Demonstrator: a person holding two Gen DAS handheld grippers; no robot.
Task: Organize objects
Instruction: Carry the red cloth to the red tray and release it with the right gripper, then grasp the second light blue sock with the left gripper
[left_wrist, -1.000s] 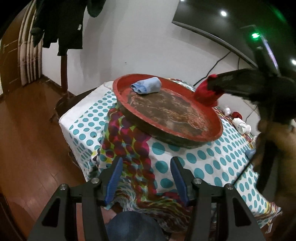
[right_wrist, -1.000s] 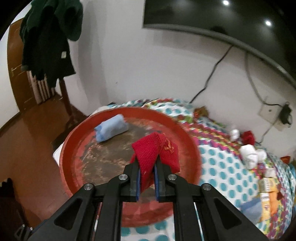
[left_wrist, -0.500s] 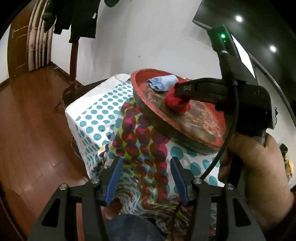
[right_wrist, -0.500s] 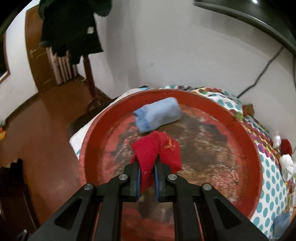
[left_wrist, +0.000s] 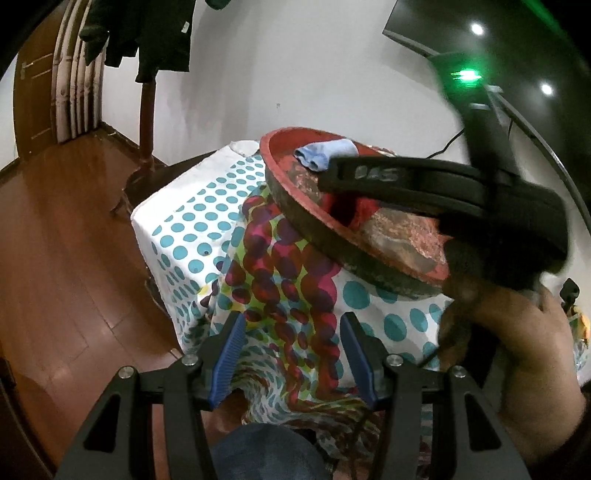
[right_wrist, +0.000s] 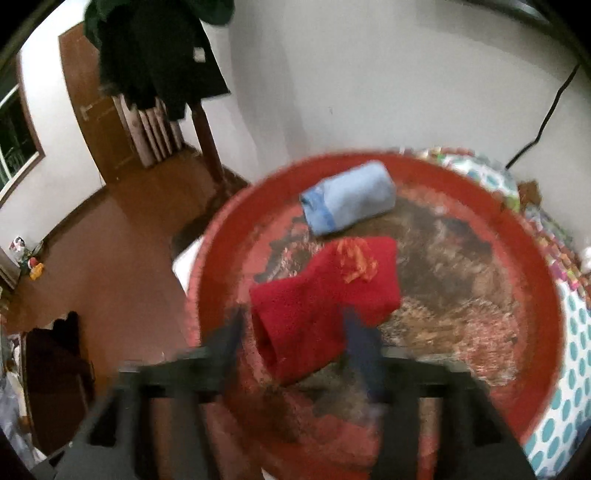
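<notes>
A round red tray (right_wrist: 207, 266) sits on the table. A rolled light-blue cloth (right_wrist: 347, 199) lies at its far side. A red knitted cloth (right_wrist: 325, 302) lies on the tray floor just in front of it. My right gripper (right_wrist: 295, 332) hovers over the red cloth, blurred. Its jaws are opening and stand wide on either side of the cloth without pressing it. In the left wrist view the tray (left_wrist: 295, 218) tilts toward me, with the blue cloth (left_wrist: 325, 153) and a bit of the red cloth (left_wrist: 354, 210) showing. My left gripper (left_wrist: 291, 350) is open and empty above the table's near edge.
A dotted and patterned tablecloth (left_wrist: 192, 229) covers the table and hangs over its corner. A person's hand (left_wrist: 517, 350) holds the right gripper at the right. A coat stand (left_wrist: 147, 122) with dark clothes stands on the wooden floor (left_wrist: 55, 258) beyond the table.
The right gripper carried the red cloth down over the tray, then spread its jaws. The cloth now lies loose on the tray. The left gripper has barely moved.
</notes>
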